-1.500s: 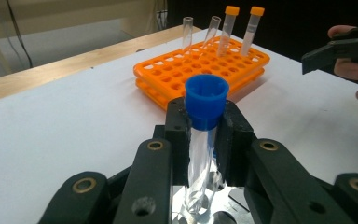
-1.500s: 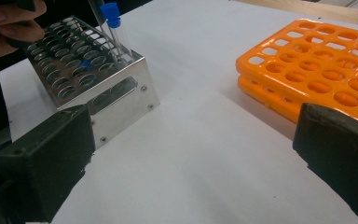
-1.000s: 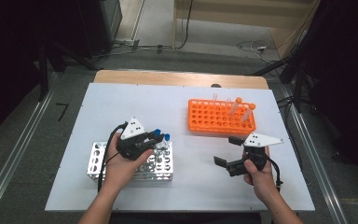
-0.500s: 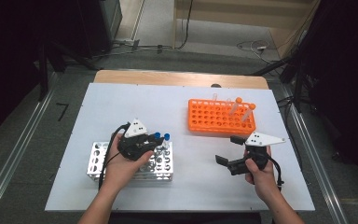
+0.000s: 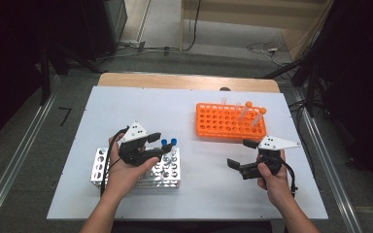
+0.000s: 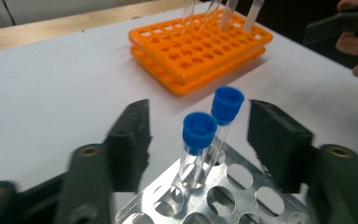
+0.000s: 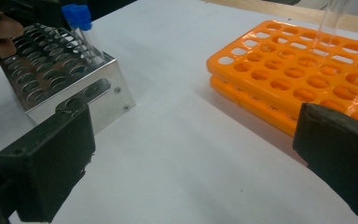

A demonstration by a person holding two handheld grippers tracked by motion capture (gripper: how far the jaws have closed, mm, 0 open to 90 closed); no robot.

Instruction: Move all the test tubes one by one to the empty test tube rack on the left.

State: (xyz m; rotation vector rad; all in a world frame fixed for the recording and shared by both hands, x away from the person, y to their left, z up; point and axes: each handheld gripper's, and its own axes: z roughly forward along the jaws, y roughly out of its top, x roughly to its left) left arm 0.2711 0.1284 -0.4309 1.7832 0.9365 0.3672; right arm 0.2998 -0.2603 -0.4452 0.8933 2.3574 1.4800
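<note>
Left gripper (image 6: 198, 140): jaws have just been opening, now apart either side of two blue-capped tubes (image 6: 214, 123), pads clear of both; reads as a release after seating.
Blue-capped tubes: upright in the metal rack (image 5: 167, 177), at its 1 o'clock corner, side by side.
Right gripper (image 5: 245, 158): jaws wide apart, nothing between, idle at table's (image 5: 126, 107) 4 o'clock.
Orange rack (image 5: 223, 124): at table's 1 o'clock, a few tubes standing in its right end; likely the supply or the destination.
</note>
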